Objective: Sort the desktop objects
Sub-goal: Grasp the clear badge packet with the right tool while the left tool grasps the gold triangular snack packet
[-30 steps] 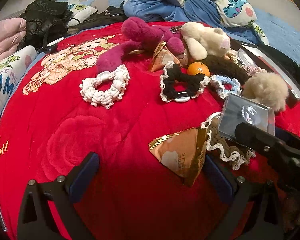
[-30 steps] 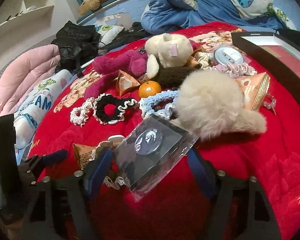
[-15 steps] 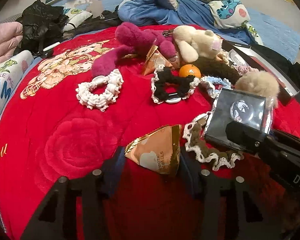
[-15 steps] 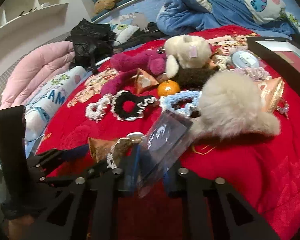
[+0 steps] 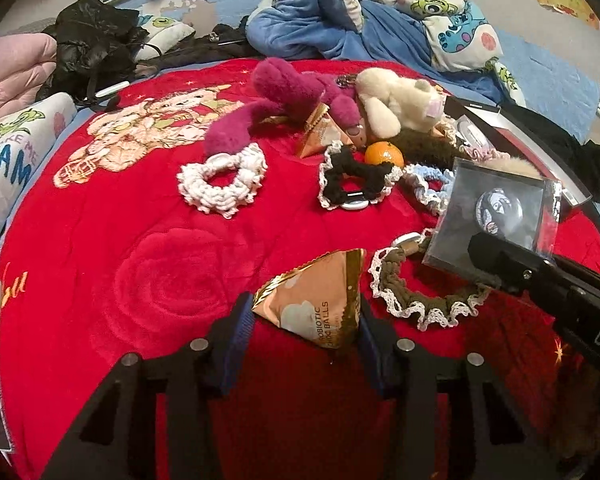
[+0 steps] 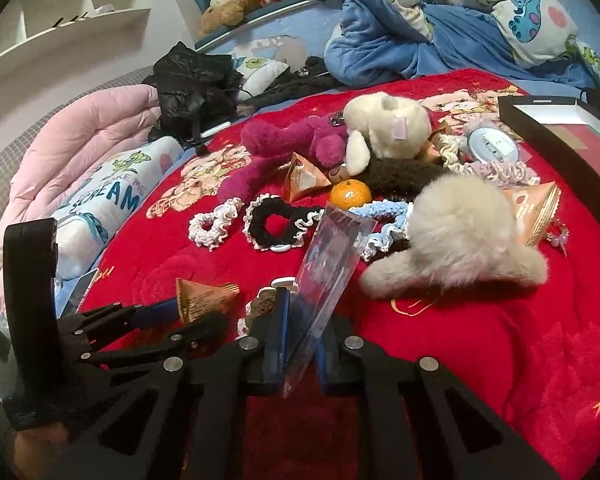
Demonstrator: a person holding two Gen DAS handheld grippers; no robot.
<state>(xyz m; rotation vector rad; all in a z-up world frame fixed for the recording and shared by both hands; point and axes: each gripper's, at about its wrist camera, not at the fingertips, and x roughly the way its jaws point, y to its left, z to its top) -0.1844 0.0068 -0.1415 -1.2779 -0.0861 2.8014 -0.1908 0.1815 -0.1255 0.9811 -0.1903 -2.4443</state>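
Note:
My left gripper (image 5: 302,322) is shut on a gold pyramid snack packet (image 5: 320,296) low over the red blanket; the packet also shows in the right wrist view (image 6: 202,300). My right gripper (image 6: 300,336) is shut on a clear plastic sleeve with a round badge (image 6: 328,256), held on edge; the sleeve shows in the left wrist view (image 5: 496,216). A brown lace-edged scrunchie (image 5: 416,292) lies between the two grippers. A white scrunchie (image 5: 222,184), a black scrunchie (image 5: 354,186), a mandarin (image 5: 384,154) and plush toys (image 5: 300,92) lie farther back.
A fluffy beige plush (image 6: 460,236) and a second snack packet (image 6: 536,216) lie right of the sleeve. A black box lid (image 6: 560,120) stands at the far right. Pillows (image 6: 100,208), a black bag (image 6: 196,80) and blue bedding (image 6: 420,32) ring the blanket.
Both grippers went from open to shut: the left closed on the gold packet, the right closed on the badge sleeve and tipped it up on edge.

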